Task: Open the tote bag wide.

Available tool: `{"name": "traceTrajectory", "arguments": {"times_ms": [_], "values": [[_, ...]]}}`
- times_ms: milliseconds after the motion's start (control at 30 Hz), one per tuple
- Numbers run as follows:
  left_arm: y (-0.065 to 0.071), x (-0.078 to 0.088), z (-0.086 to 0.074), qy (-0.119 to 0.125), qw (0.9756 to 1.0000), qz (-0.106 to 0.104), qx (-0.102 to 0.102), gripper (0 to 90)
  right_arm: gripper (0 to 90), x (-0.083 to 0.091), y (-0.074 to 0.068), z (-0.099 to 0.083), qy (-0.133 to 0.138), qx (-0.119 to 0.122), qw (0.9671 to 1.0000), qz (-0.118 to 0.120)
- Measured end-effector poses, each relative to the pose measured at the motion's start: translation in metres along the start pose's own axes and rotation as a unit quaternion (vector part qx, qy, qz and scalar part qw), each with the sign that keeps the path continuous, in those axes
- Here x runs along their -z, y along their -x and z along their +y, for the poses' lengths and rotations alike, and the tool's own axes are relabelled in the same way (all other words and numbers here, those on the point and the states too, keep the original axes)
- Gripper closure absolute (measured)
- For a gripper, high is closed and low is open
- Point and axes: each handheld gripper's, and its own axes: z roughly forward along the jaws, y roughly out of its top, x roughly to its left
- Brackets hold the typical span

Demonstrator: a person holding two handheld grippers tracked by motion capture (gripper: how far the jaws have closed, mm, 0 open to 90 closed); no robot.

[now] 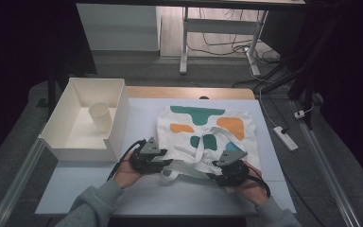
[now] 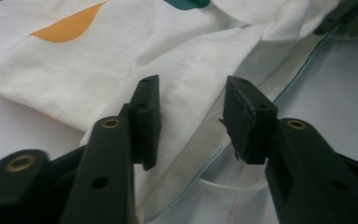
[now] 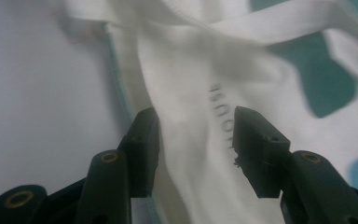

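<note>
Both grippers sit at the near edge of the white tote bag (image 1: 203, 135), which lies flat on the table (image 1: 142, 194). The left gripper (image 2: 193, 116) stands half open, the bag's hem between its fingertips but not pinched. The right gripper (image 3: 196, 140) is likewise half open, straddling cloth just ahead of its pads. Gripping looks barely begun; lifting or folding remains.

White tote bag (image 1: 203, 135) with teal and orange blobs, thin teal piping along its edge, small dark lettering on the fabric. Cream box (image 1: 71, 142), cream cup (image 1: 100, 116) inside. Black grippers, brass-coloured rivets, grey top plates. Pale table (image 1: 165, 194). Grey sleeves.
</note>
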Motion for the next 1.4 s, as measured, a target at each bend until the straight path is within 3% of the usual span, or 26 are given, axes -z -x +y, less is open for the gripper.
{"name": "traceTrajectory", "arguments": {"times_ms": [100, 367, 533, 667, 800, 867, 1067, 1100, 1200, 1267, 1300, 1400], "values": [[-0.001, -0.001, 0.000, -0.003, 1.0000, -0.004, 0.001, 66.0, 53.8, 0.004, 0.004, -0.001, 0.013, -0.007, 0.9997, -0.017], [-0.004, -0.002, -0.001, -0.014, 0.9999, -0.010, 0.004, 81.5, 59.8, -0.006, 0.006, -0.007, -0.029, -0.006, 0.9995, -0.009], [-0.003, -0.004, -0.001, -0.016, 0.9998, -0.013, 0.002, 88.2, 85.5, -0.009, 0.005, -0.006, -0.032, 0.004, 0.9995, -0.002], [-0.003, -0.004, -0.001, -0.017, 0.9998, -0.012, 0.002, 88.2, 87.6, -0.008, 0.006, -0.006, -0.025, 0.002, 0.9997, -0.002], [-0.001, -0.001, -0.001, -0.008, 0.9998, -0.015, -0.007, 65.3, 88.1, -0.003, 0.011, -0.006, -0.009, -0.010, 0.9999, -0.003], [0.002, -0.001, -0.001, -0.009, 0.9998, -0.002, -0.018, 52.2, 88.2, 0.000, 0.012, -0.006, 0.001, -0.018, 0.9998, -0.005], [0.005, -0.009, 0.000, -0.022, 0.9990, 0.022, -0.032, 40.4, 88.3, 0.009, 0.018, -0.005, 0.025, -0.037, 0.9989, -0.012], [0.007, -0.013, 0.000, -0.029, 0.9980, 0.040, -0.040, 39.4, 88.3, 0.012, 0.020, -0.005, 0.033, -0.040, 0.9985, -0.016], [0.006, -0.018, 0.000, -0.031, 0.9975, 0.048, -0.042, 39.3, 88.4, 0.017, 0.023, -0.004, 0.046, -0.056, 0.9972, -0.017], [0.006, -0.020, 0.000, -0.031, 0.9963, 0.065, -0.047, 50.7, 88.3, 0.018, 0.026, -0.004, 0.050, -0.064, 0.9965, -0.017], [0.006, -0.020, 0.000, -0.032, 0.9959, 0.068, -0.050, 52.3, 88.4, 0.018, 0.026, -0.004, 0.050, -0.063, 0.9966, -0.017], [0.002, -0.021, -0.002, -0.034, 0.9960, 0.065, -0.051, 59.0, 88.3, 0.017, 0.025, -0.003, 0.050, -0.060, 0.9968, -0.018]]}}
